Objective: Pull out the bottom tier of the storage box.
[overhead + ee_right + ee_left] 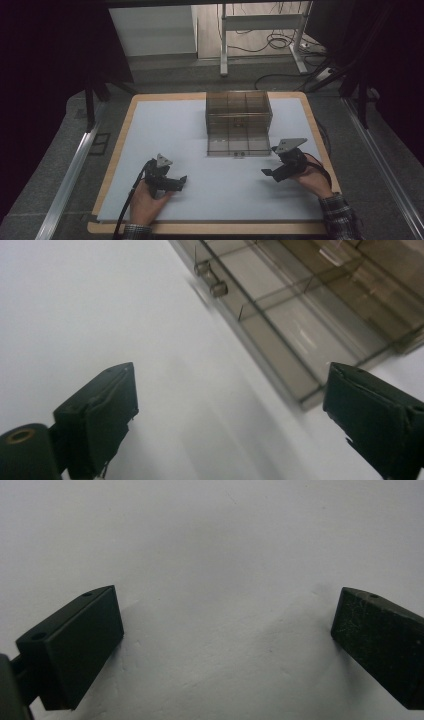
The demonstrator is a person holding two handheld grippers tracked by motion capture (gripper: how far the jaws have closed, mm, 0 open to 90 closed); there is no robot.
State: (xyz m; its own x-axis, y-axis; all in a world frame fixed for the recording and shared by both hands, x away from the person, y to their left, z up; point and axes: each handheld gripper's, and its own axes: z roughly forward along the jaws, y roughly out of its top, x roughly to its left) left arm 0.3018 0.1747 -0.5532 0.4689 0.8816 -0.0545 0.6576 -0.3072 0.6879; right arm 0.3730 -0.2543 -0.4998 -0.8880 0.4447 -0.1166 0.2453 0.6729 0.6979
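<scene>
A smoky clear plastic organizer box point(238, 122) with divided compartments stands at the back middle of the white mat point(165, 125). Its lid point(238, 145) lies open flat toward me, with two small latches at its front edge. My left gripper point(183, 181) rests low over the mat at the front left, open, with bare mat between its jaws point(227, 630). To the right of the lid is my right gripper point(268, 172), held by a hand. It is open with nothing between its jaws point(230, 410). The lid's corner point(300, 390) lies just ahead of it.
The mat covers a wooden tabletop point(120, 145). Metal rails point(70, 175) run along both sides of the table. Behind it stand a white desk frame point(260, 30) and loose cables on the floor.
</scene>
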